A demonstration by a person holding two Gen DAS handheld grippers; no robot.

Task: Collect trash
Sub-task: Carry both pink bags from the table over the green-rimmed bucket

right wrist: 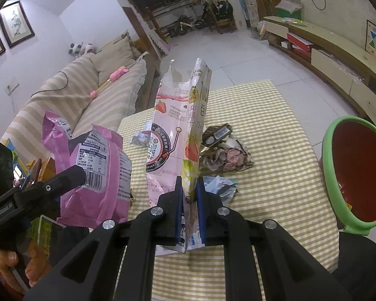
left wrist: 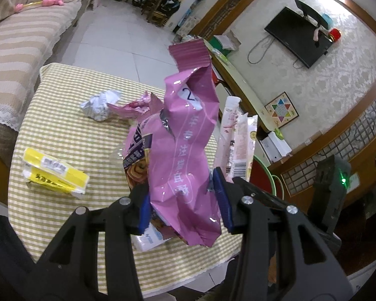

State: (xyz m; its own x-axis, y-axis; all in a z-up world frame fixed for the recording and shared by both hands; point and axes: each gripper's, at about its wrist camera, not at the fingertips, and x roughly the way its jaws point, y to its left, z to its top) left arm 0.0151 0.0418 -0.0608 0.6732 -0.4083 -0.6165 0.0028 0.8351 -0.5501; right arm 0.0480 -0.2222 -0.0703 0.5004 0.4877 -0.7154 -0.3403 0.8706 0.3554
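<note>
- Left tongs [left wrist: 184, 200], left wrist view: blue pads clamped on both sides of a pink bag [left wrist: 188, 150]. Bag stands with its long axis up, torn top highest, lifted over the tabletop [left wrist: 62, 130].
- Behind the bag on the tabletop: foil ball [left wrist: 101, 105], a pink wrapper [left wrist: 135, 106] just beside it, a yellow pack [left wrist: 55, 175] off to the left.
- Pale carton [left wrist: 238, 138] shows just right of the pink bag; red bin rim [left wrist: 268, 173] peeks out below it, further right.
- Right tongs [right wrist: 189, 200], right wrist view: pads pressed together on the lower edge of the strawberry carton [right wrist: 180, 125], flattened, long axis upright, open torn end at top.
- Bin [right wrist: 356, 173], green rim and red inside, sits right of the tabletop [right wrist: 275, 163] edge, mouth tilted toward the camera. Right tongs are the nearer pair; carton probably goes in first, swinging right.
- Left tongs [right wrist: 70, 175] with the pink bag [right wrist: 97, 175] sit far left here, tabletop between them and the bin.
- Loose trash on the cloth: brown crumpled wrapper [right wrist: 225, 155], blue scrap [right wrist: 220, 185] just past the right pad.
</note>
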